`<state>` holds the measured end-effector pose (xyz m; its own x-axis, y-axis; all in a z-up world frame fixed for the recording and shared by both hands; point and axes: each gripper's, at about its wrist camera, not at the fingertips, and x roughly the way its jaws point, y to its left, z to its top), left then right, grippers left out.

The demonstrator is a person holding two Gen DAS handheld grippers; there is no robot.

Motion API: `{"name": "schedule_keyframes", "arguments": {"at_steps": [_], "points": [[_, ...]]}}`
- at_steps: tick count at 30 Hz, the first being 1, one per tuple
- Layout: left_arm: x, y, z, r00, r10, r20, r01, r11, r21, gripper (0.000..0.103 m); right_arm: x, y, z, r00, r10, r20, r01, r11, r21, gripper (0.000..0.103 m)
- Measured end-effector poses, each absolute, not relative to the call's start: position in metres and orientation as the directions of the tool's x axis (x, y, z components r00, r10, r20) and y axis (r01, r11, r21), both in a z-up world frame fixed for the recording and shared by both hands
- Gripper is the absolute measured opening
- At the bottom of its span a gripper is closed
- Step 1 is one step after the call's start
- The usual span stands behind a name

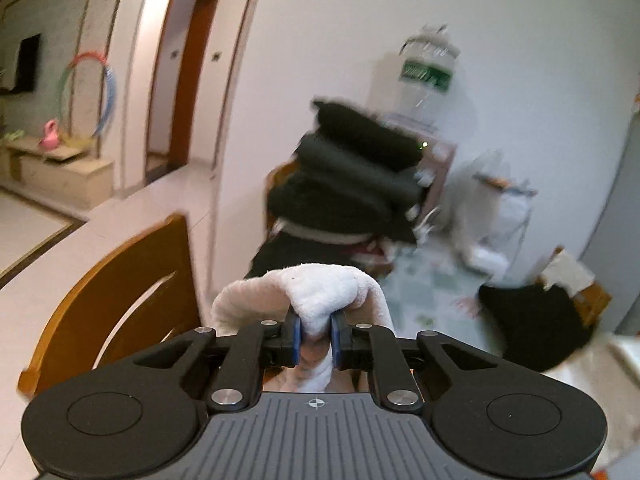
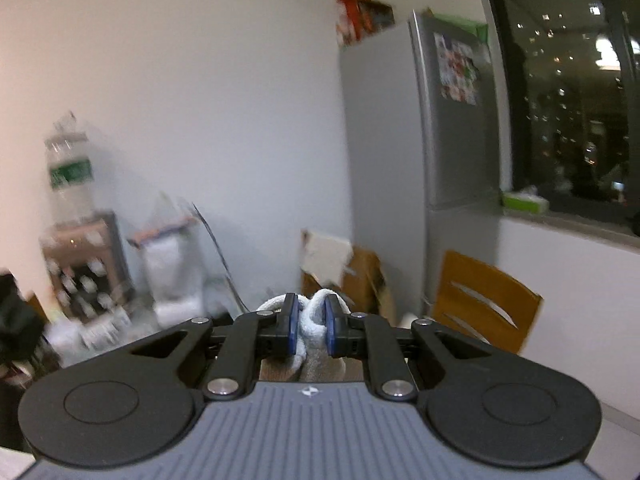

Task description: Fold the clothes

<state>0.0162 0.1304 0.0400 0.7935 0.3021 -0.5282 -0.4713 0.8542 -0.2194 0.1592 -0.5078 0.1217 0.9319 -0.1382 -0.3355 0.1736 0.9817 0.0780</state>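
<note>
The left gripper (image 1: 315, 338) pinches a bunched fold of white fleecy cloth (image 1: 320, 292) between its blue-padded jaws, the fabric draping over them, in front of a stack of dark folded clothes (image 1: 352, 172). The right gripper (image 2: 311, 330) has its jaws pressed on another bunch of the same white cloth (image 2: 316, 320), left of a wooden chair (image 2: 484, 300).

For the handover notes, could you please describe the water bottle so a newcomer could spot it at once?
Find the white wall right of the doorway. Against it, behind dark clothes, the water bottle stands upended on a small cabinet; it alone is clear, with a green label.
</note>
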Motion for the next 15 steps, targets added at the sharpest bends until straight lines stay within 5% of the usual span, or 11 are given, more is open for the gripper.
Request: {"name": "schedule_keyframes", "arguments": {"at_steps": [3, 10, 15], "points": [[0.018, 0.139, 0.012, 0.728, 0.296, -0.619, -0.523, 0.823, -0.222, 0.021, 0.173, -0.507, 0.087, 0.889, -0.191, -0.416, 0.211, 0.977, 0.003, 0.014], [0.002, 0.157, -0.029, 0.643, 0.319, -0.696, -0.614, 0.759, -0.219, 0.052, 0.179, -0.482, 0.035, 0.837, -0.193, -0.512, 0.170, 0.981, -0.092, 0.056], [-0.011, 0.158, -0.028, 0.636, 0.326, -0.700, -0.604, 0.774, -0.189, 0.063, 0.191, -0.447, 0.016, 0.827, -0.033, -0.562, 0.034, 0.999, -0.009, 0.067]]}}
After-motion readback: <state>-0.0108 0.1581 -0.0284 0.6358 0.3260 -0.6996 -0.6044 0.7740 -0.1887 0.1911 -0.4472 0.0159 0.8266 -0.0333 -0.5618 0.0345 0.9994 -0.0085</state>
